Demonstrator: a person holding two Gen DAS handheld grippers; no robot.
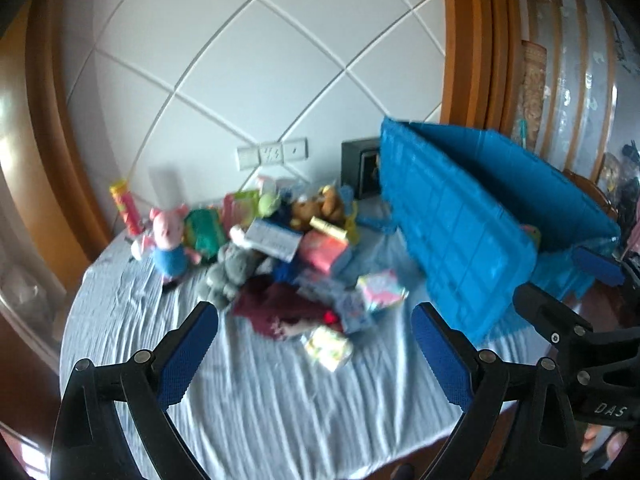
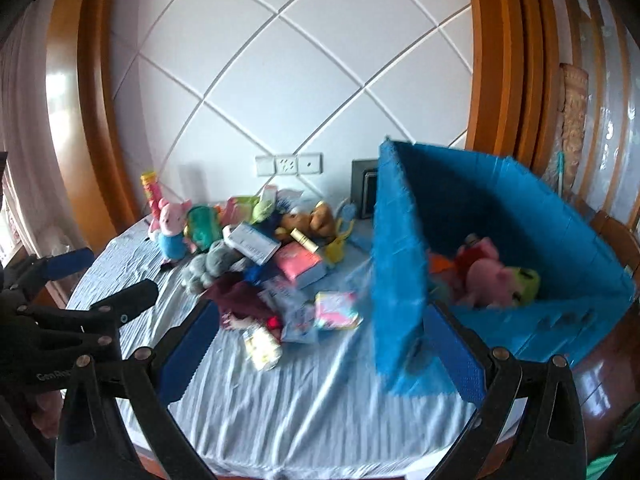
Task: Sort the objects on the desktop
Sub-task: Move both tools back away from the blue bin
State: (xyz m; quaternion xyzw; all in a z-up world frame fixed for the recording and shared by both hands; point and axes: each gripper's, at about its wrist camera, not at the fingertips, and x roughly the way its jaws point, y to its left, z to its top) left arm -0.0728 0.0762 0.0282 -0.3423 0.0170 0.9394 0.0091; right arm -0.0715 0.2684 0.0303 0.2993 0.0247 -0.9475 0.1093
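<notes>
A heap of toys and packets lies on the pale blue cloth: a pink pig plush (image 1: 170, 236) (image 2: 171, 227), a grey plush (image 1: 230, 274) (image 2: 208, 266), a brown bear (image 1: 318, 208) (image 2: 310, 219), a pink box (image 1: 324, 252) (image 2: 300, 264) and a small white packet (image 1: 329, 346) (image 2: 262, 346) nearest me. A blue crate (image 1: 460, 224) (image 2: 400, 256) stands to the right, with pink and green plush toys (image 2: 492, 276) inside. My left gripper (image 1: 316, 320) hangs open above the cloth, short of the heap. My right gripper (image 2: 322, 318) is open too, its right finger by the crate's near corner.
The table's wooden rim (image 2: 600, 384) shows at the right. A dark box (image 1: 360, 168) stands behind the crate by the wall. A red and yellow tube (image 1: 125, 206) leans at the far left. The other gripper (image 1: 572, 320) (image 2: 80, 308) shows at each view's edge.
</notes>
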